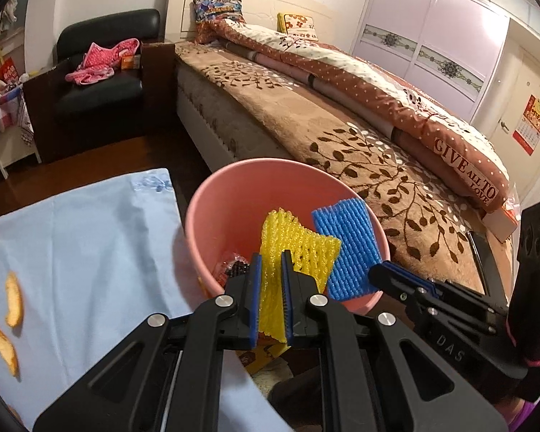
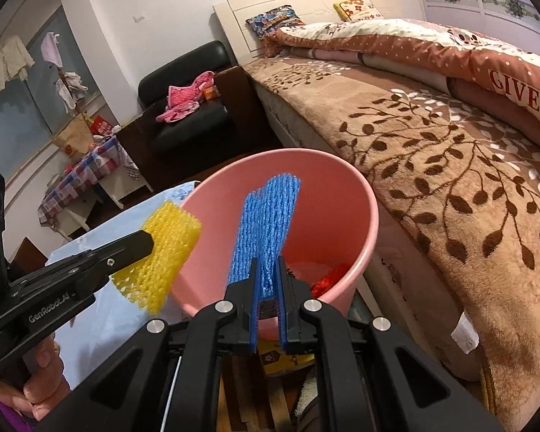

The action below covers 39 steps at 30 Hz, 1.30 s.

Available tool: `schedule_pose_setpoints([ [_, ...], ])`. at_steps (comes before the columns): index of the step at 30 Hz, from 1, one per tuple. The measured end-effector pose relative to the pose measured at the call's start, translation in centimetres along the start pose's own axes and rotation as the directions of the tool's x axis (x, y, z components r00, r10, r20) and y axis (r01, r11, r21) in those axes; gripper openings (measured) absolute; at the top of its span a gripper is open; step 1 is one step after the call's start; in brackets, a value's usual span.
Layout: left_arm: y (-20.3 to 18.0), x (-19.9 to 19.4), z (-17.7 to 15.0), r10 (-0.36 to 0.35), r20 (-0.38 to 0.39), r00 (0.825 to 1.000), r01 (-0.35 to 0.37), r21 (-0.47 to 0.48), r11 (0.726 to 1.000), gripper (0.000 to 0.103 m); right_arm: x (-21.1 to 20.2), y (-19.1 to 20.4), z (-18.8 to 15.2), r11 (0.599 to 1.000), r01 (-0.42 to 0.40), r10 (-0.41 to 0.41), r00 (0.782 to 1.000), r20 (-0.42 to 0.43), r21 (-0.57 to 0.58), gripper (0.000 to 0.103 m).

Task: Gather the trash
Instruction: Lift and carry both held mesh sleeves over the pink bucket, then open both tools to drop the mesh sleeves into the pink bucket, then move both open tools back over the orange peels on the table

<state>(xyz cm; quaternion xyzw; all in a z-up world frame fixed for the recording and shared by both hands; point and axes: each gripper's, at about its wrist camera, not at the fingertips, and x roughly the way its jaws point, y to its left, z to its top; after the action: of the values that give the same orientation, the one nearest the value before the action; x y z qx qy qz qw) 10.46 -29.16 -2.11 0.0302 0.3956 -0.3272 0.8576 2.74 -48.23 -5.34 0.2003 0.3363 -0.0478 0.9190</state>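
A pink bin (image 1: 212, 216) (image 2: 338, 194) stands between a blue-clothed table and the bed. My left gripper (image 1: 272, 273) is shut on a yellow foam net (image 1: 298, 248) and holds it over the bin's near rim. In the right wrist view that left gripper (image 2: 151, 243) comes in from the left with the yellow foam net (image 2: 162, 252) just outside the bin's left rim. My right gripper (image 2: 266, 273) is shut on a blue foam net (image 2: 266, 223) above the bin's mouth. From the left wrist the right gripper (image 1: 376, 270) and its blue foam net (image 1: 345, 244) hang over the bin's right rim. Red and dark scraps lie at the bin's bottom (image 2: 329, 277).
A light blue cloth (image 1: 82, 252) covers the table, with two orange peels (image 1: 12, 306) at its left. The bed (image 1: 342, 144) with a brown leaf blanket runs along the right. A black armchair (image 1: 100, 72) with pink clothes stands behind. A person's hand (image 2: 36, 378) holds the left gripper's handle.
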Motion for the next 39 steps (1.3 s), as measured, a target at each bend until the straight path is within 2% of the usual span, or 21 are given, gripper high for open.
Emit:
schedule_pose_setpoints([
  [5, 0.2, 1.0, 0.3, -0.005, -0.016, 1.000, 0.004, -0.030, 1.000, 0.012, 0.6, -0.4, -0.1, 1.000, 0.008, -0.008, 1.000, -0.006, -0.002, 0.008],
  [6, 0.3, 1.1, 0.3, -0.007, -0.018, 1.000, 0.006, -0.038, 0.999, 0.015, 0.7, -0.5, 0.0, 1.000, 0.008, -0.008, 1.000, -0.008, -0.003, 0.008],
  [8, 0.5, 1.3, 0.3, 0.001, -0.018, 1.000, -0.002, -0.049, 0.999, 0.030, 0.8, -0.4, -0.1, 1.000, 0.012, -0.012, 1.000, -0.009, -0.006, 0.008],
  [11, 0.7, 1.1, 0.3, 0.003, -0.007, 1.000, -0.004, -0.050, 0.999, 0.037, 1.0, -0.3, -0.2, 1.000, 0.018, -0.018, 1.000, -0.013, -0.007, 0.009],
  [16, 1.1, 0.9, 0.2, 0.012, -0.008, 1.000, -0.012, -0.050, 0.999, 0.037, 1.3, -0.2, -0.3, 1.000, 0.025, -0.025, 1.000, -0.020, -0.002, 0.014],
  [20, 1.4, 0.5, 0.0, 0.012, -0.006, 1.000, -0.012, -0.053, 0.999, 0.037, 1.2, 0.0, -0.4, 0.999, 0.041, -0.041, 0.999, -0.010, -0.003, 0.035],
  [30, 2.4, -1.3, -0.5, 0.038, 0.020, 0.999, -0.037, -0.063, 0.997, 0.037, 0.8, 1.4, -0.4, 0.999, 0.024, -0.024, 1.000, -0.008, -0.035, 0.035],
  [39, 5.9, -4.4, -1.8, 0.098, 0.045, 0.994, -0.093, -0.103, 0.990, 0.037, 0.8, 6.0, -0.8, 0.993, -0.029, 0.027, 1.000, -0.015, -0.111, 0.035],
])
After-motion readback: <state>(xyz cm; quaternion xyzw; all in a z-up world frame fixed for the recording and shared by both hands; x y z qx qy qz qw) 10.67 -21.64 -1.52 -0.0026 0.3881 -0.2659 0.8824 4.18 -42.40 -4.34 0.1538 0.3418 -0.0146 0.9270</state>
